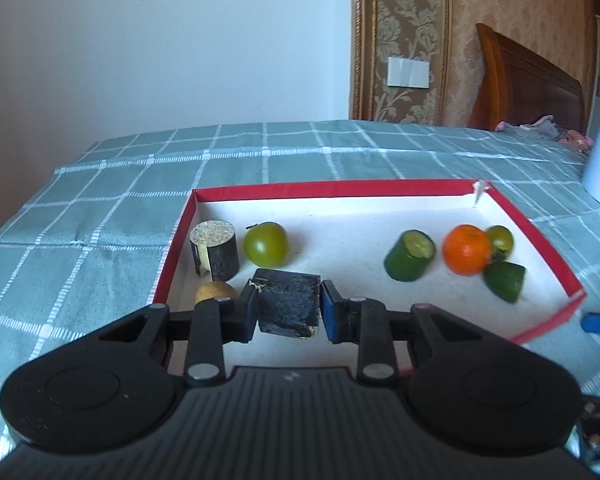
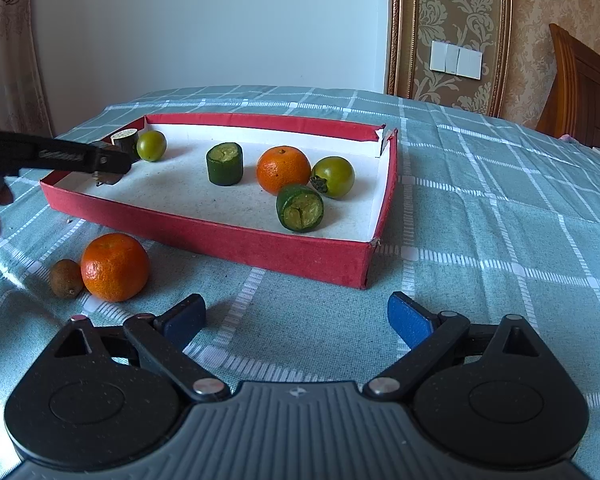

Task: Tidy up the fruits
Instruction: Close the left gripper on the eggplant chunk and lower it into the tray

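Fingers of left gripper (image 1: 288, 307) clenched on dark chunk (image 1: 289, 307), squarely between pads, over red tray (image 1: 332, 189).

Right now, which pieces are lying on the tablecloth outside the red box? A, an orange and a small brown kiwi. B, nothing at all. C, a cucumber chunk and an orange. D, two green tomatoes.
A: the right wrist view shows an orange and a small brown kiwi side by side on the tablecloth, in front of the red box.
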Demonstrator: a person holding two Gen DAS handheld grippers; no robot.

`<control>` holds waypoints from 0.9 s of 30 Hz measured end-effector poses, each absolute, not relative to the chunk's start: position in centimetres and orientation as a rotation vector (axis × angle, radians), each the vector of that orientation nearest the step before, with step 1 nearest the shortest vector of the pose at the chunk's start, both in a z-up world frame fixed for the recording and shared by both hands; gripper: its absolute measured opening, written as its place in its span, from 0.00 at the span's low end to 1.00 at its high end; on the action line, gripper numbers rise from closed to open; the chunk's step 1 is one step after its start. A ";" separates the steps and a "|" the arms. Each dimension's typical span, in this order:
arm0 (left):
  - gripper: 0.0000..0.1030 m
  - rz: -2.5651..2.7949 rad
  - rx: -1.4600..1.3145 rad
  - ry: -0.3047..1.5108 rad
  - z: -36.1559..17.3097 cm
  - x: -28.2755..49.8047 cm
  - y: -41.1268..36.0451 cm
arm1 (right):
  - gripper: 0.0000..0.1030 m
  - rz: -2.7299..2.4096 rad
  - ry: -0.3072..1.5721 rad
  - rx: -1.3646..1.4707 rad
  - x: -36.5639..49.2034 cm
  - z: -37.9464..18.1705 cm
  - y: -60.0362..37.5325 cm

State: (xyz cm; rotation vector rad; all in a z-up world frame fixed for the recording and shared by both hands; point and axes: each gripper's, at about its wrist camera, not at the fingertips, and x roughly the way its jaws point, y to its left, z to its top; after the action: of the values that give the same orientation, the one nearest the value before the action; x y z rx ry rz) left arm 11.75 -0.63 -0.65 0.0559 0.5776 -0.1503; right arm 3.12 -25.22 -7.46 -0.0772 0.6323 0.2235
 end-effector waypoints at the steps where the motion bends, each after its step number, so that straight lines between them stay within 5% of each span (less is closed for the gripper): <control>1: 0.28 -0.141 0.053 0.585 -0.7 12.3 -0.6 | 0.95 0.224 0.632 -0.077 3.1 -7.5 -25.2; 21: 0.30 -0.077 0.042 0.600 -2.2 16.4 -0.1 | 0.97 0.226 0.634 -0.078 3.2 -7.5 -25.1; 27: 0.47 -0.076 0.047 0.589 -2.3 15.8 -0.2 | 0.97 0.226 0.635 -0.078 3.2 -7.5 -25.0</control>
State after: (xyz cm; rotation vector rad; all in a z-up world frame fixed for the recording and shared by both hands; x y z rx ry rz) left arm 15.79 -0.21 -2.30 0.0474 0.5886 -0.0761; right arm 3.21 -25.05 -7.52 -0.0778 0.6346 0.2260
